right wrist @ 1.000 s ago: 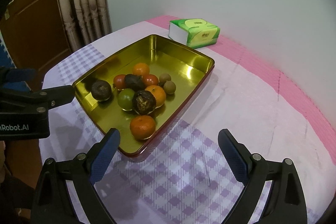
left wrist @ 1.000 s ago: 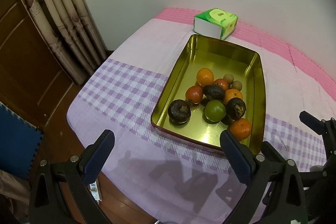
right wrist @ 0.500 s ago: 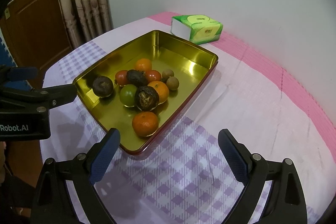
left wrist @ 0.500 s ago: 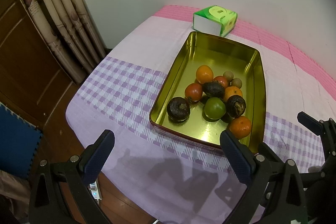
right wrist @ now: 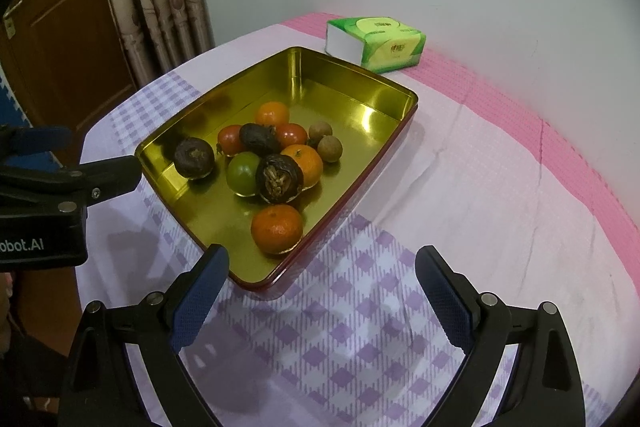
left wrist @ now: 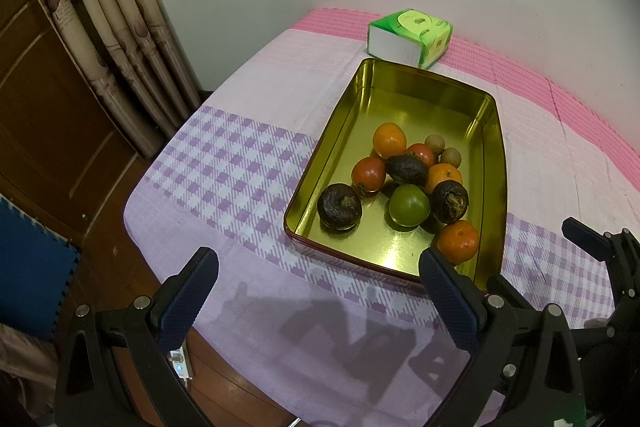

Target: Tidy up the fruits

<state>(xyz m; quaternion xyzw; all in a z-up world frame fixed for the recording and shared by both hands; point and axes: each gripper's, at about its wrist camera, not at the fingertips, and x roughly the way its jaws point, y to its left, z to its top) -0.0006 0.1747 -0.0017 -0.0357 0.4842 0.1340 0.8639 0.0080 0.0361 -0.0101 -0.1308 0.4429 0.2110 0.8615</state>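
Below the left gripper [left wrist: 318,271] (fingers wide, like the right gripper's [right wrist: 322,269]) a power strip [left wrist: 181,367] shows.

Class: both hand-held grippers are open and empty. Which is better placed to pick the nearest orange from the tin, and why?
Probably right. The orange lies just ahead of the right hand-held gripper, near the tin corner. The left hand-held gripper sits off to its side.

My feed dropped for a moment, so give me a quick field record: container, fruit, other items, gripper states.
container: gold rectangular metal tin on a pink and purple checked cloth
fruit: ten pieces, all inside the tin, among them a lone orange mandarin nearest the grippers
other: green tissue pack beyond the tin
left gripper: open, empty
right gripper: open, empty
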